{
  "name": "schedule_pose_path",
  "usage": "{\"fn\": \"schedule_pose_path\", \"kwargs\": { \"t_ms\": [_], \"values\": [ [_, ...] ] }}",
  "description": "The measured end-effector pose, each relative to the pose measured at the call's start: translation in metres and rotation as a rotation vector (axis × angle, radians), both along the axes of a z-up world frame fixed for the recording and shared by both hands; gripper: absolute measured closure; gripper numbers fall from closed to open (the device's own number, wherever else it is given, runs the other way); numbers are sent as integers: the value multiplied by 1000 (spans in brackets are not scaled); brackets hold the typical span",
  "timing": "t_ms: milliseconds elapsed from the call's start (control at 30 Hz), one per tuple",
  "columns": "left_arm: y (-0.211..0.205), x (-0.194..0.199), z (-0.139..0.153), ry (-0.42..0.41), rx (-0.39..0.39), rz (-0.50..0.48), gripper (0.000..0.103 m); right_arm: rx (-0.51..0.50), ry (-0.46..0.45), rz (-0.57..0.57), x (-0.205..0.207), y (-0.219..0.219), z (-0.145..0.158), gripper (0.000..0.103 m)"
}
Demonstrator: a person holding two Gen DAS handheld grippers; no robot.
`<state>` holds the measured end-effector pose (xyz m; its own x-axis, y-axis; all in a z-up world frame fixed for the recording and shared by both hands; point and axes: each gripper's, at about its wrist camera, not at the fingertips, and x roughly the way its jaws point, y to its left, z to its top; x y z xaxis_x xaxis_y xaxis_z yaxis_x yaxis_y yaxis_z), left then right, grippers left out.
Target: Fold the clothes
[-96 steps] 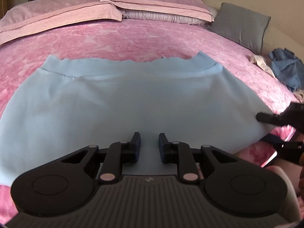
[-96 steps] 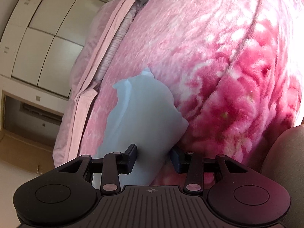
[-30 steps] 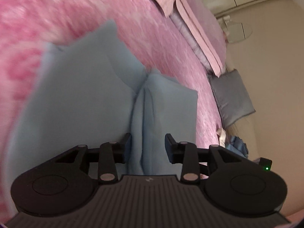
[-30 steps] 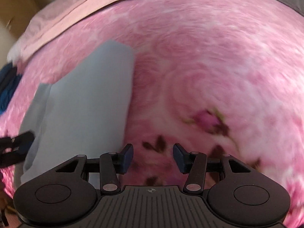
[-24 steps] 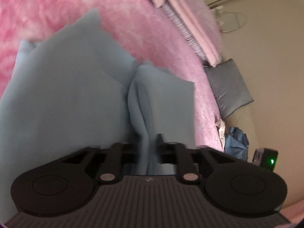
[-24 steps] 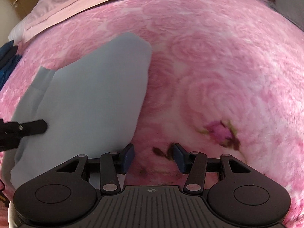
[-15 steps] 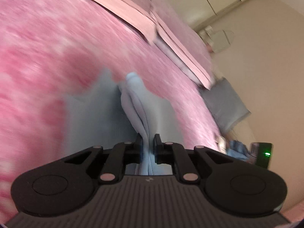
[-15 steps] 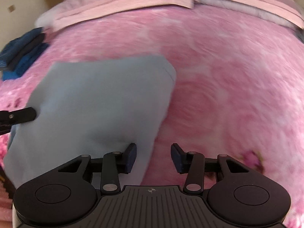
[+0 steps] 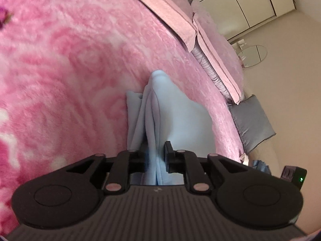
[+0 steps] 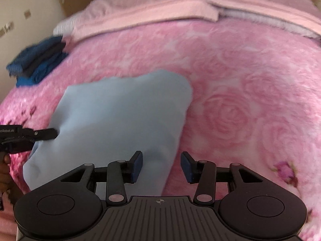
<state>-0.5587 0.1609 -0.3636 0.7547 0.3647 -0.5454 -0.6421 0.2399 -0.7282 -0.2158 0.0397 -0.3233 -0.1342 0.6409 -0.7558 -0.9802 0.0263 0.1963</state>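
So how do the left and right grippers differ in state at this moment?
The left gripper is shut on a bunched fold of the light blue garment; the right gripper stands open and holds nothing. The left gripper grips the cloth's left edge, while the right gripper hovers over its right edge, with only one finger above the fabric. Both are above the pink bedspread.

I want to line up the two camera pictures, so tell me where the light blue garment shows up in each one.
Left wrist view: the light blue garment is at centre, bunched edge clamped in the left gripper.
Right wrist view: it lies left of centre on the bed, partly under the open right gripper; the left gripper grips its left edge.
Shared landmark: the pink rose blanket.
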Motion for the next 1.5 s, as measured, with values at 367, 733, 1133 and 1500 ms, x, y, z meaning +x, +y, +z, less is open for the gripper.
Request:
{"fn": "schedule_pose_path", "kwargs": {
  "t_ms": [367,733,1133,1500],
  "values": [
    [-95,-50,20,-30,-34,192,69,236,13,36,-14,-127,5,57],
    [-104,-25,1,-46,-85,247,62,280,-290,221,-81,-132,-17,57],
    [-114,-29,-6,-5,17,234,89,306,-717,380,-114,-138,-58,88],
    [-128,-29,43,148,171,161,86,248,-260,240,-53,-139,-18,78]
  ]
}}
